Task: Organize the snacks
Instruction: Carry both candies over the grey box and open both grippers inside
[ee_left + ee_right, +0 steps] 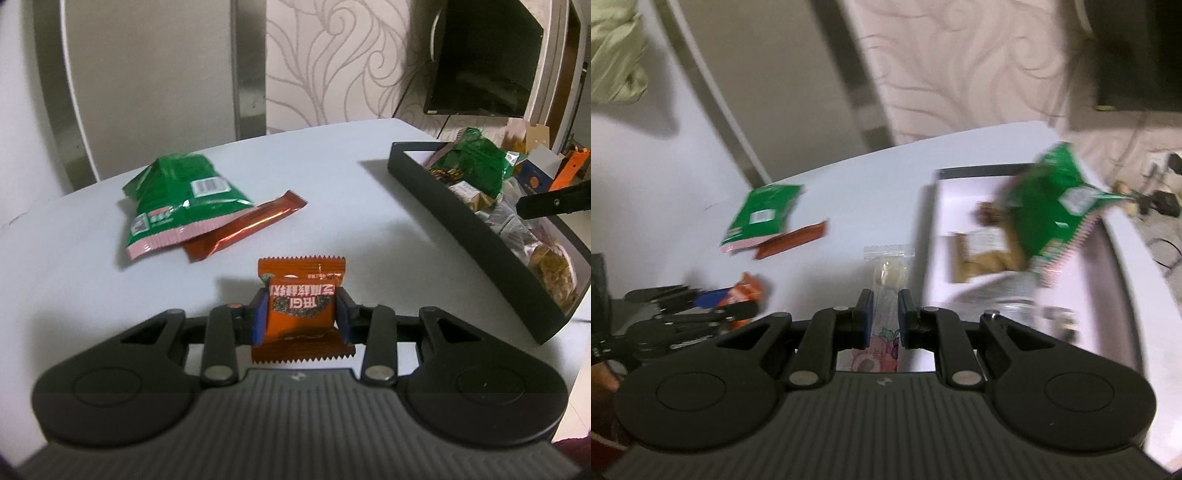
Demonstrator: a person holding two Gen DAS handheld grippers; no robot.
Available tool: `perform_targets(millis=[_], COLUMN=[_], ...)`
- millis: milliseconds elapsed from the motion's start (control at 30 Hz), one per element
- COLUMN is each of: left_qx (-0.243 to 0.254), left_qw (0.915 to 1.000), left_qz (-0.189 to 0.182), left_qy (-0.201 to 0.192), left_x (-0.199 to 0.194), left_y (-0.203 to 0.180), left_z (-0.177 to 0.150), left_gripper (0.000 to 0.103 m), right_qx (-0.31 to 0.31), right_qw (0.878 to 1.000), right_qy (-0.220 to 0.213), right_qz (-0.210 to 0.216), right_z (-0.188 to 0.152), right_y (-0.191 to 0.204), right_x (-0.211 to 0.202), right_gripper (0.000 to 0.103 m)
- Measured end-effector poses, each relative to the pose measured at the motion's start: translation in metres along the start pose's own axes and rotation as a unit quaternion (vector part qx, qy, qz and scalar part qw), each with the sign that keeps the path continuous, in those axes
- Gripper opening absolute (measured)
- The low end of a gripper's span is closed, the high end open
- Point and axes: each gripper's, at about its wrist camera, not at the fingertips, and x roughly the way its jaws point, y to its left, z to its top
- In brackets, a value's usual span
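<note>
My left gripper [302,314] is shut on a small orange snack packet [301,306], held a little above the white table [332,192]. The same left gripper [713,306] with the orange packet [748,291] shows at the left of the blurred right wrist view. My right gripper [885,314] is shut on a clear candy packet [888,273] with a pink printed end. A green snack bag [181,199] lies on a red-brown bar wrapper [243,225] at the far left of the table. The black tray [461,236] at the right holds another green bag [472,162] and several snacks.
A black tip of the right gripper [554,201] pokes in over the tray. Behind the table are a patterned wall [332,62], a dark screen [484,55] and boxes [543,158] at the far right. Cables [1156,199] lie on the floor beyond the tray [960,173].
</note>
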Motion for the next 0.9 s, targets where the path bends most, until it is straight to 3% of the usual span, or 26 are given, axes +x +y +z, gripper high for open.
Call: perform_targets(millis=[167, 367, 667, 900], left_qx=[0.006, 0.017, 0.051, 0.1], left_qw=[1.0, 0.9998, 0.9973, 0.9895], left_qz=[-0.003, -0.01, -0.046, -0.094], left_qy=[-0.003, -0.007, -0.025, -0.046], left_x=[0.001, 0.0, 0.011, 0.034], left_y=[-0.01, -0.023, -0.058, -0.115], left_z=[0.007, 0.017, 0.048, 0.083], left_gripper=[0.04, 0.04, 0.04, 0.04], right_qx=[0.016, -0.028, -0.049, -0.017], right_qw=[0.999, 0.996, 0.993, 0.995], right_qy=[-0.007, 0.009, 0.011, -0.007], right_qz=[-0.039, -0.088, -0.104, -0.101], right_z=[-0.004, -0.013, -0.02, -0.02], right_y=[-0.033, -0.042, -0.042, -0.05], right_x=[-0.007, 0.001, 0.004, -0.018], right_gripper=[0.017, 0.017, 0.017, 0.024])
